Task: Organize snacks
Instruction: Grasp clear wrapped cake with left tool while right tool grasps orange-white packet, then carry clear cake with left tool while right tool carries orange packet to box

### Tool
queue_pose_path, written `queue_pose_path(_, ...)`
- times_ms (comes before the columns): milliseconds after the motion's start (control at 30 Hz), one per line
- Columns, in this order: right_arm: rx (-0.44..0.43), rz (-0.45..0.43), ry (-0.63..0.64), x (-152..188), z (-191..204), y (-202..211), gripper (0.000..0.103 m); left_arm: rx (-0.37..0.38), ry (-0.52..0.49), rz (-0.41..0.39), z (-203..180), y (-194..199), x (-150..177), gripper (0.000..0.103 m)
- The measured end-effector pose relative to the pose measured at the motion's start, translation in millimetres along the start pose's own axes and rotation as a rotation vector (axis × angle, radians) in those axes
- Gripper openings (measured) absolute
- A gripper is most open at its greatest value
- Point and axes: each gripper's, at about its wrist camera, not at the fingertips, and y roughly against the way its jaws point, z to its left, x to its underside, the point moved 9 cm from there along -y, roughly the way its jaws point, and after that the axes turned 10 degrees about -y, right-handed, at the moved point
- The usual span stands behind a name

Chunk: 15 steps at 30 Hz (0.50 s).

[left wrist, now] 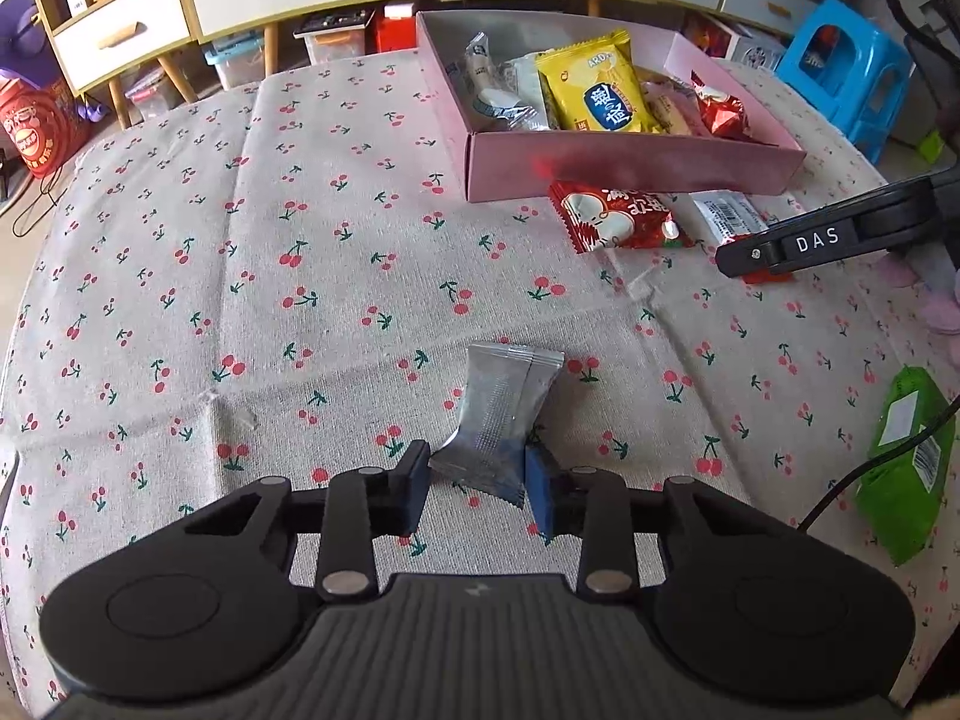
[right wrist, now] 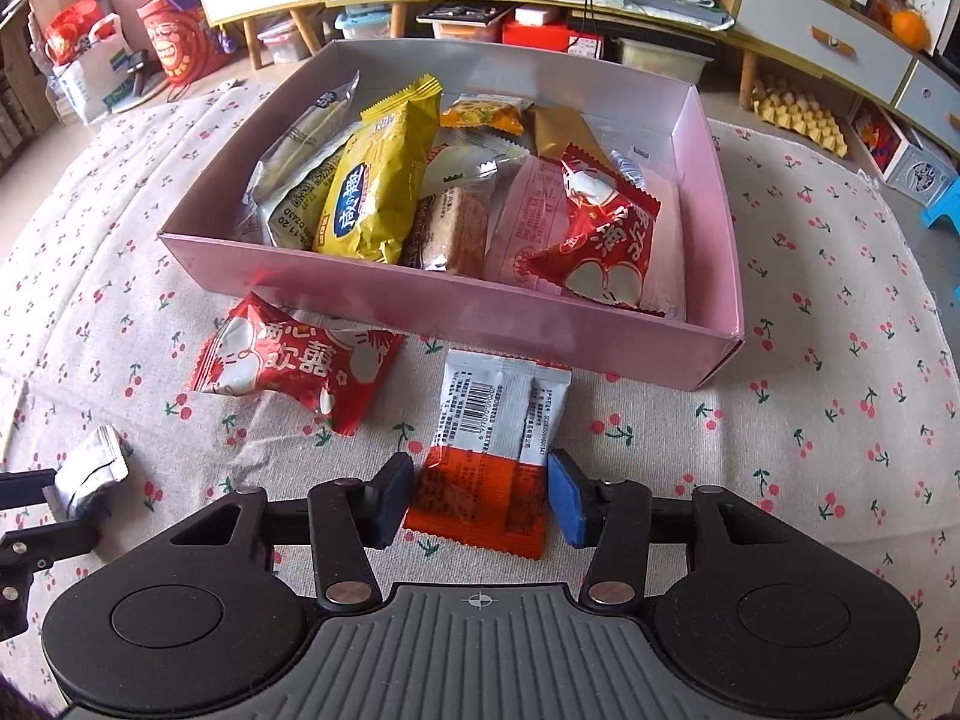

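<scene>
Only the left wrist view shows the green packet (left wrist: 906,468) lying beside the table edge.

one pink box (right wrist: 480,312), two red packets (right wrist: 300,366), one green packet (left wrist: 906,462)

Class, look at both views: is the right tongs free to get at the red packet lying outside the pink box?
Probably not right now. The right tongs already straddle the orange-and-white packet. The red packet lies bare on the cloth beside it, nothing covering it, so once emptied they likely could.

Silver packet (left wrist: 501,414), orange-white packet (right wrist: 493,450) on cloth
</scene>
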Motion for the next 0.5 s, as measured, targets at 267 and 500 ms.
queue_pose_path(267,-0.039,0.029,-0.075,2.0,0.3,5.3,0.043,0.019,0.055,-0.032,5.0,6.3,-4.8,0.031)
queue_pose_path(500,-0.112,0.050,-0.165,0.0,-5.0,18.9,0.043,0.035,0.085,-0.061,8.2,10.7,-12.3,0.031)
